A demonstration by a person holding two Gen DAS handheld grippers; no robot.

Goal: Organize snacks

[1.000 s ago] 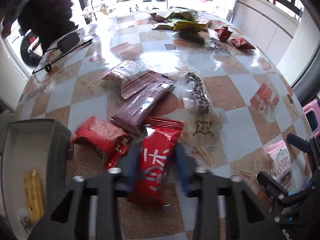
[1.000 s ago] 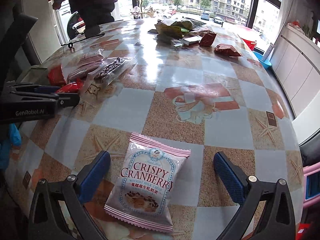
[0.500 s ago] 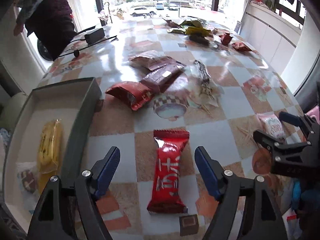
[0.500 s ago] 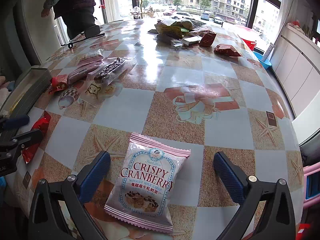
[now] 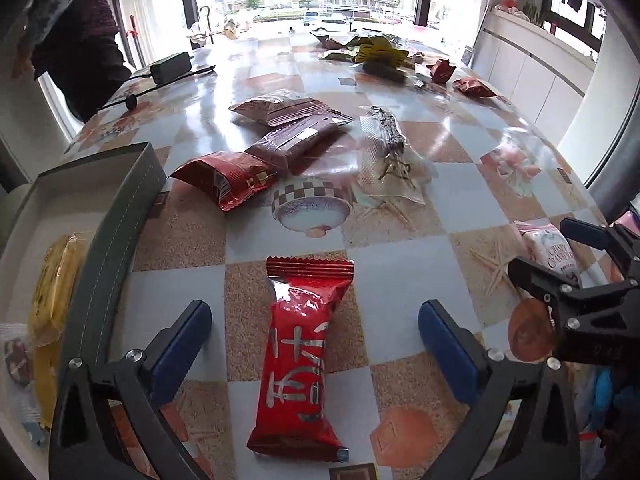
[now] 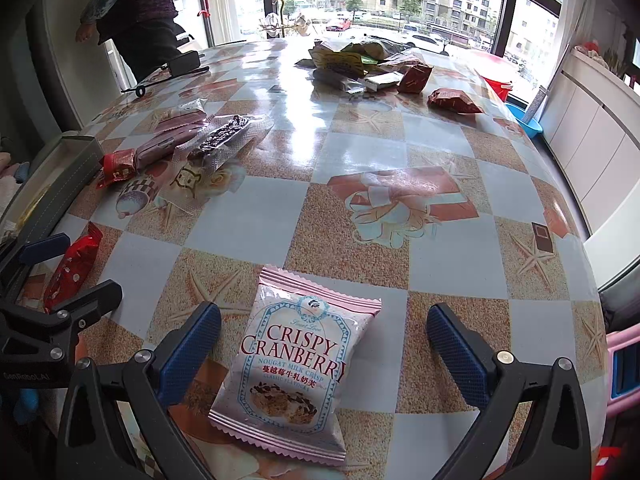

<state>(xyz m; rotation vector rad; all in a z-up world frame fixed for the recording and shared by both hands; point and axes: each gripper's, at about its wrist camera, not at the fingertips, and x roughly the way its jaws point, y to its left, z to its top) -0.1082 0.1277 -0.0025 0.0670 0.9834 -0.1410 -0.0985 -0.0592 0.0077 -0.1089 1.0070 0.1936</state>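
A long red snack pack [image 5: 301, 354] lies flat on the table between the wide-open jaws of my left gripper [image 5: 316, 344]; neither finger touches it. It also shows in the right wrist view [image 6: 72, 266]. A pink Crispy Cranberry pack [image 6: 294, 364] lies flat between the open jaws of my right gripper [image 6: 324, 350], untouched. A grey box [image 5: 120, 216] stands at the left with a yellow snack [image 5: 52, 300] inside. More snacks lie mid-table: a red pouch [image 5: 224, 176], a maroon bar [image 5: 296, 142] and a clear pack [image 5: 390, 148].
A heap of wrappers [image 6: 360, 60] sits at the table's far end. A black adapter with cable [image 5: 170, 68] lies far left. A person [image 6: 136, 12] stands beyond the table. The table edge curves close on the right, by white cabinets [image 6: 592, 120].
My left gripper was shut on the red pack, pulled it back near the box, then opened and let it go. The right gripper has not moved.
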